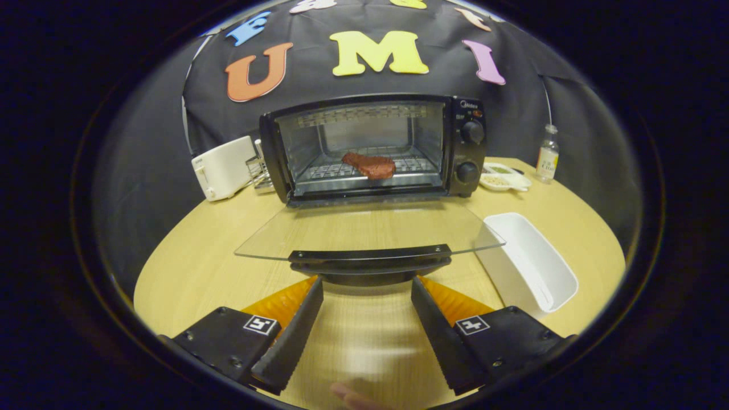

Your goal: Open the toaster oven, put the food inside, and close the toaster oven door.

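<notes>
Tool (367, 285) spread below glass door's (370, 230) handle (370, 265).

food (369, 165) inside toaster oven (376, 149), tray (527, 259) right of door (370, 230)

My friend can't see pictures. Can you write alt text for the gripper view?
An open toaster oven holds a piece of meat on its rack, glass door folded down. The gripper, jaws open, sits just before the door handle.
</notes>
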{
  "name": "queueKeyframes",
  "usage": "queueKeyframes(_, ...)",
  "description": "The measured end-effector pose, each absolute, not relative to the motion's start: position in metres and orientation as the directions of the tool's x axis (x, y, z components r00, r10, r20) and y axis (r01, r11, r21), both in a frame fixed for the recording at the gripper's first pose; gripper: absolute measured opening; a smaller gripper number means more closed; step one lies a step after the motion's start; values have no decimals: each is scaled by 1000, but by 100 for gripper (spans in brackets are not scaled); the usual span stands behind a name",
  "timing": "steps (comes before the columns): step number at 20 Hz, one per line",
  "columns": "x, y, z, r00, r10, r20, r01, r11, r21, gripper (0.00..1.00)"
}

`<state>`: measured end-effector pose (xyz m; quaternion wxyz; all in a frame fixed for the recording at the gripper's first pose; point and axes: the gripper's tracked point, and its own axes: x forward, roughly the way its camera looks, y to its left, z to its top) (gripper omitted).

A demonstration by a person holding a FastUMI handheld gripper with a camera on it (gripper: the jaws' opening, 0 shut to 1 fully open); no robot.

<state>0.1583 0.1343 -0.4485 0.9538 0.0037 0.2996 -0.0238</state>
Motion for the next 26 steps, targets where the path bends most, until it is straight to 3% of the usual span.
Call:
queueKeyframes(8, 190, 139, -382, 917, -46, -397, 6, 995, -101, 99)
queueKeyframes(15, 232, 142, -341, 938, -45, -342, 0, 991, -131, 99)
queueKeyframes(26, 286, 138, -337, 913, -77, -400, 31, 992, -121, 100)
